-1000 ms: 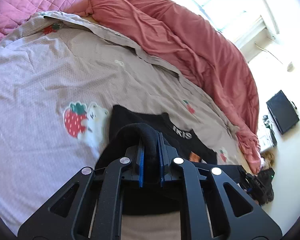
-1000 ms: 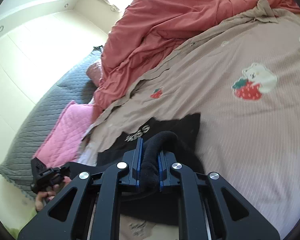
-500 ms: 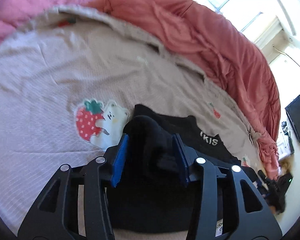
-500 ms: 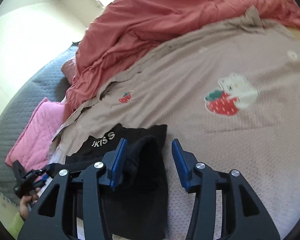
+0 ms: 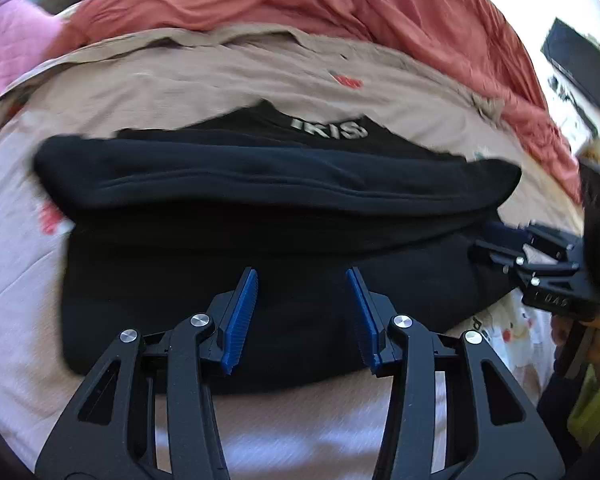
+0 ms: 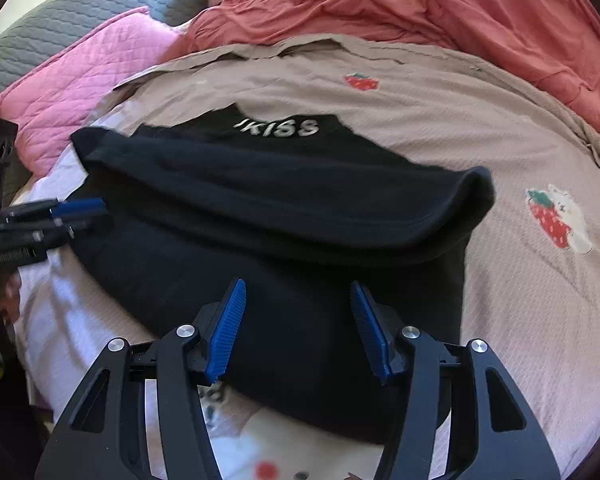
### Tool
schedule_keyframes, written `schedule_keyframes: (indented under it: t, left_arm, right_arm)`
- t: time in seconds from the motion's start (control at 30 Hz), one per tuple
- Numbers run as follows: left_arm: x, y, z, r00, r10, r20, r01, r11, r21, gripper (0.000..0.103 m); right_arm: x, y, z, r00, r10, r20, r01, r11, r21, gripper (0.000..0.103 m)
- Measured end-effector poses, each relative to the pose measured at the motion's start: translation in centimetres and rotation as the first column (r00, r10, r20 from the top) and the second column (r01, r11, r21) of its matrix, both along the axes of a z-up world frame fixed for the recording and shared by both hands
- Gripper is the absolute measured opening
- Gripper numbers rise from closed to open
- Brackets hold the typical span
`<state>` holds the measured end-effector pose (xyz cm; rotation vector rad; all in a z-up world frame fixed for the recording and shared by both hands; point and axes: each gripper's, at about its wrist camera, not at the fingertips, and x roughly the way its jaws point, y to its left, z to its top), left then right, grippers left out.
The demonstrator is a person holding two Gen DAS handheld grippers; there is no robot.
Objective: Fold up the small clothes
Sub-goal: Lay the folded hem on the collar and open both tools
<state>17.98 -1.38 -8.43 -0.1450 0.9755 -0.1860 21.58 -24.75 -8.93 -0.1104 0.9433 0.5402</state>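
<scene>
A bed (image 6: 520,312) covered by a beige strawberry-print sheet (image 6: 440,112) carries a black garment (image 6: 284,208) folded at its near middle, a rumpled red duvet (image 6: 440,12) at the far side, and a pink quilted blanket (image 6: 84,80) far left

Black garment (image 5: 260,280) near hem hidden behind left gripper (image 5: 302,312) frame; folded-over layer covers part beneath. White lettering (image 5: 328,128) motion-blurred in left view, first letter unclear. Strawberry print (image 5: 50,216) partly covered by garment, smeared. Right gripper (image 5: 496,236) cut off by frame edge, fingertips blurred. Dark object (image 5: 580,62) on floor too small to identify.
</scene>
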Motion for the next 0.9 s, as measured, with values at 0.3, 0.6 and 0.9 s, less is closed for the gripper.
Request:
schedule_keyframes:
  t: [0.3, 0.6, 0.9]
  left_arm:
    - [5.8, -2.7, 0.3, 1.0, -0.014, 0.002, 0.014, 0.999, 0.049, 0.054]
    - [10.7, -0.6, 4.0, 0.989, 0.125, 0.084, -0.128, 0.992, 0.023, 0.057]
    - [7.8, 2.7, 4.5, 0.981, 0.177, 0.079, -0.177, 0.984, 0.002, 0.067]
  right_arm:
    - [2.0, -2.6, 0.4, 0.992, -0.126, 0.016, 0.125, 0.991, 0.053, 0.053]
    - [3.1, -5.2, 0.2, 0.975, -0.22, -0.043, 0.224, 0.965, 0.134, 0.053]
    - [3.1, -5.5, 0.2, 0.966, -0.252, -0.055, 0.257, 0.958, 0.126, 0.053]
